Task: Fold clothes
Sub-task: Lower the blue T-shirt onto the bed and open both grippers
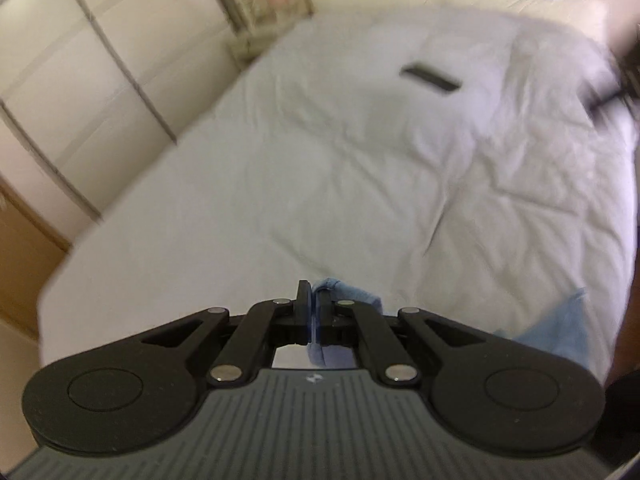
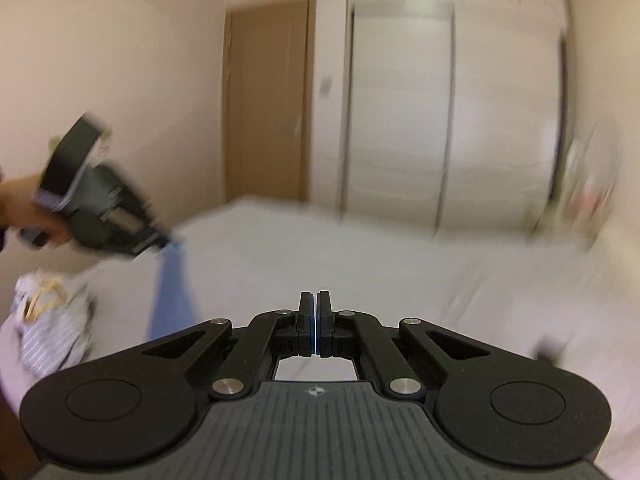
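In the left wrist view the left gripper (image 1: 313,300) sits nearest, at 6 o'clock, its jaws pinched tight on a fold of light blue garment (image 1: 346,300). The cloth bunches just past the fingertips toward 1 o'clock, and more of it shows at 4 o'clock near the frame edge. Beyond lies the bed (image 1: 280,184) under a pale, creased cover, with a dark flat object (image 1: 431,75) resting on it at 1 o'clock. White wardrobe doors (image 1: 80,80) stand at 10 o'clock.

In the right wrist view the right gripper (image 2: 315,304) is pressed together at 6 o'clock; a thin blue line shows between its pads, but I cannot tell whether that is cloth. At 8 o'clock lies a striped clothes pile (image 2: 48,320). Farther, at 9 o'clock, a hand (image 2: 24,204) carries the left gripper with the blue garment hanging from it.
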The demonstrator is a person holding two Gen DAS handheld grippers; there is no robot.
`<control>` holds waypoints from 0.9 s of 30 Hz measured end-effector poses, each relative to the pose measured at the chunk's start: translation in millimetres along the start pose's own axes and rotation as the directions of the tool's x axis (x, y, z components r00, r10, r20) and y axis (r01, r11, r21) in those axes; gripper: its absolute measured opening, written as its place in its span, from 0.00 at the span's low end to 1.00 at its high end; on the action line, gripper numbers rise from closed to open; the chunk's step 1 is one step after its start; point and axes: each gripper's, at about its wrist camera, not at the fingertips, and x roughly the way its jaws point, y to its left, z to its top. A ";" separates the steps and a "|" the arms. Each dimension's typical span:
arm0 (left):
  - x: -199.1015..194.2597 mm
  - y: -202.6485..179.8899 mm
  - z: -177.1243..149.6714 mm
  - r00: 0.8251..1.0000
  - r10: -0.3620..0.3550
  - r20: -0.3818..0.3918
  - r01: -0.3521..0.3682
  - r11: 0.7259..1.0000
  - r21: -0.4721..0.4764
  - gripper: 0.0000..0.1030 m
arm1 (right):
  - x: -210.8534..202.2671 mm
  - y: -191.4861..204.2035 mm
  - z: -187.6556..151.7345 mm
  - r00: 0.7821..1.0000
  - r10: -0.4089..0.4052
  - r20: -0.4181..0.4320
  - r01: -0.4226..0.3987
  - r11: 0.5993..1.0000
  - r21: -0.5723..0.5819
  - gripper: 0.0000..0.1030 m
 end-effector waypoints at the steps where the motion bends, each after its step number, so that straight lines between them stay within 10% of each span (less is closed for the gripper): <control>1: 19.6 11.9 -7.5 1.000 -0.015 -0.021 0.015 1.000 -0.024 0.00 | 25.7 6.7 -16.4 0.998 0.037 -0.052 -0.035 0.999 0.026 0.00; 7: 102.8 59.8 -33.0 0.995 -0.041 -0.091 0.029 0.992 -0.126 0.00 | 154.9 71.8 -104.0 0.921 0.265 -0.285 -0.236 0.963 0.132 0.11; 9: 121.7 70.3 -36.4 0.993 -0.043 -0.107 0.027 0.988 -0.149 0.00 | 185.5 100.3 -124.8 0.891 0.308 -0.335 -0.286 0.951 0.115 0.34; 11: 135.2 80.3 -40.6 0.992 -0.047 -0.120 0.026 0.986 -0.166 0.00 | 212.0 125.8 -143.7 0.869 0.307 -0.389 -0.298 0.951 0.084 0.51; 17: 167.6 88.4 -59.1 0.987 -0.068 -0.146 0.038 0.980 -0.196 0.00 | 271.8 164.9 -180.1 0.827 0.233 -0.512 -0.262 0.965 0.017 0.54; 20: 176.4 90.9 -74.9 0.983 -0.077 -0.169 0.042 0.978 -0.203 0.00 | 286.0 173.2 -187.6 0.824 0.171 -0.541 -0.233 0.971 -0.049 0.48; 23: 177.0 94.7 -86.3 0.979 -0.099 -0.177 0.059 0.974 -0.217 0.00 | 281.9 157.2 -176.4 0.814 0.187 -0.550 -0.221 0.975 0.005 0.02; 27: 164.7 101.0 -93.6 0.979 -0.113 -0.170 0.074 0.973 -0.221 0.00 | 254.6 105.3 -143.0 0.844 0.149 -0.515 -0.136 0.989 0.065 0.02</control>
